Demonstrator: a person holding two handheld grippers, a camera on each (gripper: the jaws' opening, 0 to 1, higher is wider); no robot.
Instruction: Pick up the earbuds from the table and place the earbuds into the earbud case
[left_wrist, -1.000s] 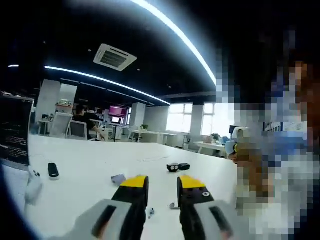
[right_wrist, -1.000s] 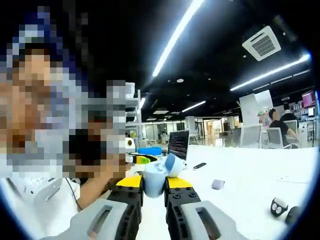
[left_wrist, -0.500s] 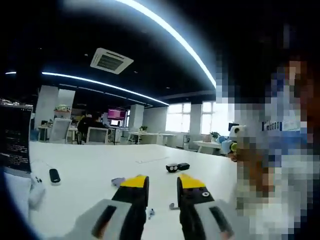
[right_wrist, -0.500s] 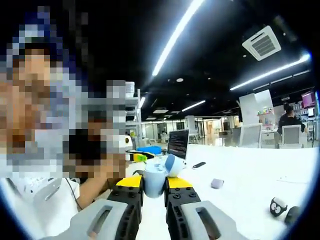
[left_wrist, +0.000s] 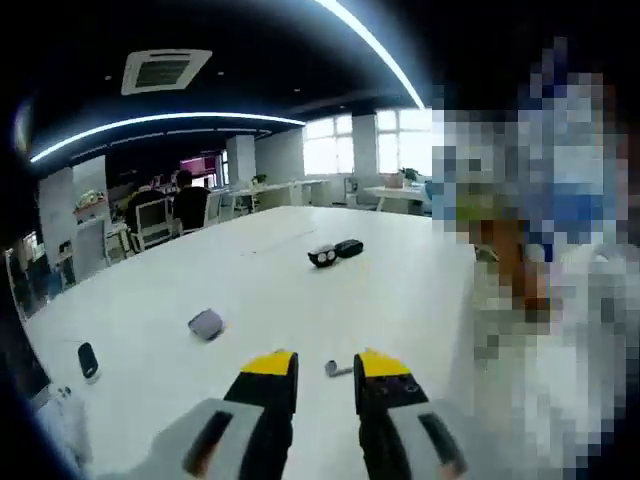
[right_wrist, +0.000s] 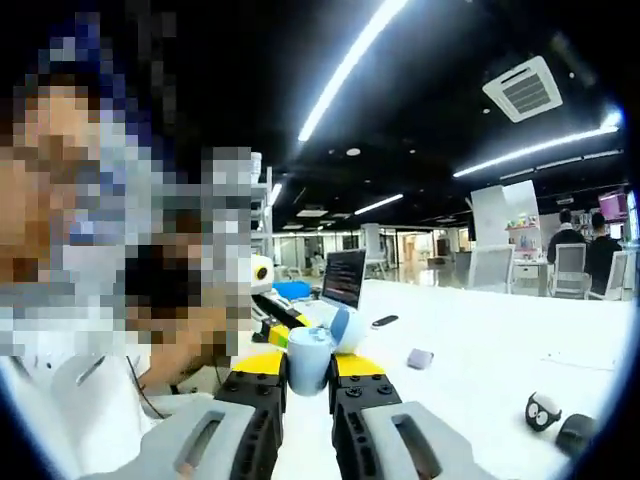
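1. Left tongs (left_wrist: 325, 365): held above the white worktop (left_wrist: 400, 290) with a narrow gap between the yellow-tipped jaws, nothing between them.
2. One earbud (left_wrist: 336, 368): small and pale, lying on the worktop just beyond the left tongs' tips, seen in the gap and closer to the right-hand jaw; contact with that jaw not clear.
3. Right tongs (right_wrist: 309, 363): clamped on the light blue earbud case (right_wrist: 310, 357), gripped by its body between the two yellow tips.
4. Case lid: hinged open and tilted toward the upper right of the right gripper view, the case held up off the worktop; contents not discernible.
5. Farther along the worktop in the left gripper view: a small grey-lilac object (left_wrist: 206, 323) to the left, a dark pair of items (left_wrist: 333, 252) near the middle, the nearer one with white eye-like marks, and a black oblong device (left_wrist: 88, 360) toward the left edge.
6. In the right gripper view: an open laptop (right_wrist: 343, 281) behind the case, the grey-lilac object lying to the right of the tongs, and the dark eyed item low at the right.
7. In the background: office chairs and seated or standing people under long ceiling light strips.
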